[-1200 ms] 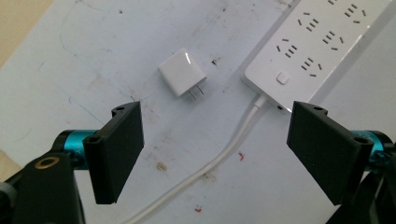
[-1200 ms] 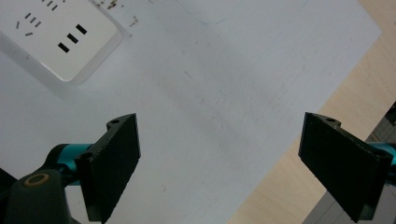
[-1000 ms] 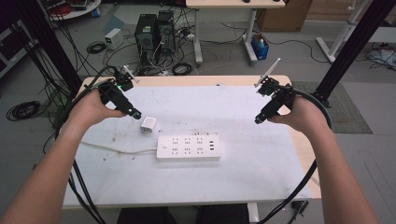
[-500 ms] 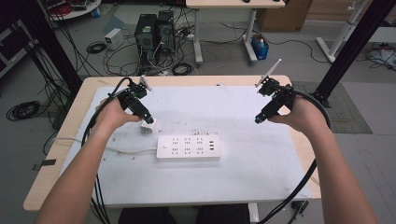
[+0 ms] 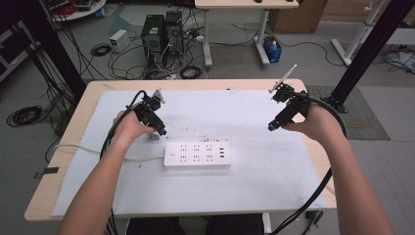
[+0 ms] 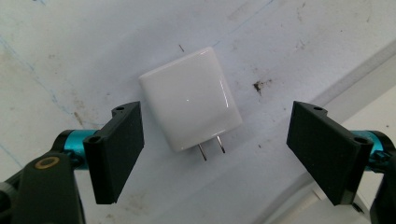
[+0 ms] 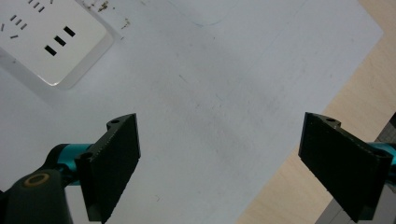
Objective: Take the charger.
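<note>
white charger (image 6: 190,98) is seen lying on the white mat (image 5: 244,105), prongs bare, just beside the power strip (image 5: 197,155). it is bracketed untouched by the left gripper (image 6: 217,154), jaws spread wide. the right gripper (image 7: 219,165) is held agape over bare mat.
</note>
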{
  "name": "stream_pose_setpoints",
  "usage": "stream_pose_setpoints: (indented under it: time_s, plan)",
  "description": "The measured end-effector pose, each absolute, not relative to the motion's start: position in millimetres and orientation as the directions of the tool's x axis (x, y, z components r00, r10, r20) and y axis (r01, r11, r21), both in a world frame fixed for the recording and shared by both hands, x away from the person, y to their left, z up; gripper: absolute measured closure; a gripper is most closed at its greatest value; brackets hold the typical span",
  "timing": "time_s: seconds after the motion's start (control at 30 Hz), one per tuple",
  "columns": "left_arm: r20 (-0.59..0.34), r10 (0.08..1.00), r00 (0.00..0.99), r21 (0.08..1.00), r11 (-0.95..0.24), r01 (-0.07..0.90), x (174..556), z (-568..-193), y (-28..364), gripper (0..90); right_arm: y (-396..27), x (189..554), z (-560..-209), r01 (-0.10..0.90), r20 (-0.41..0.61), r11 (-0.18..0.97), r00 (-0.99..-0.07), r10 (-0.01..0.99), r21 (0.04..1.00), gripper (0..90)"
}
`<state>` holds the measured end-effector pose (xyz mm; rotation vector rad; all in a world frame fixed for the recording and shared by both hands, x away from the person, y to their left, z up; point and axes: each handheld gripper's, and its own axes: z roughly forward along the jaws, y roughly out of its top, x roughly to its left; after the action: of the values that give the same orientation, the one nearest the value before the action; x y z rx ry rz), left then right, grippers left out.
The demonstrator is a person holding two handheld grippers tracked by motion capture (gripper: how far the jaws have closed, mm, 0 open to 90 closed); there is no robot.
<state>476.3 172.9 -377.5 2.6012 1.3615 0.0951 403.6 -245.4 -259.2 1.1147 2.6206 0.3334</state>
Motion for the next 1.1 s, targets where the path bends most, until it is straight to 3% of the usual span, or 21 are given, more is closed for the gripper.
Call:
stream_pose_setpoints:
  time_s: [0.57, 0.9, 1.1]
  plan:
    - [-0.023, 0.860, 0.510, 0.165, -0.500, 0.850, 486.8, -400.2, 171.9, 22.0, -250.7, 404.4, -266.4, 0.663, -0.158, 0.676, -0.667, 0.728, 0.320, 12.1]
    - [-0.022, 0.865, 0.502, 0.153, -0.493, 0.856, 488.1, -405.2, 174.4, 42.4, -249.7, 405.5, -270.7, 0.669, -0.148, 0.671, -0.664, 0.733, 0.320, 12.1]
    - [-0.020, 0.847, 0.531, 0.194, -0.518, 0.833, 484.4, -398.3, 171.6, 42.6, -250.2, 404.3, -274.5, 0.673, -0.146, 0.670, -0.663, 0.734, 0.312, 12.2]
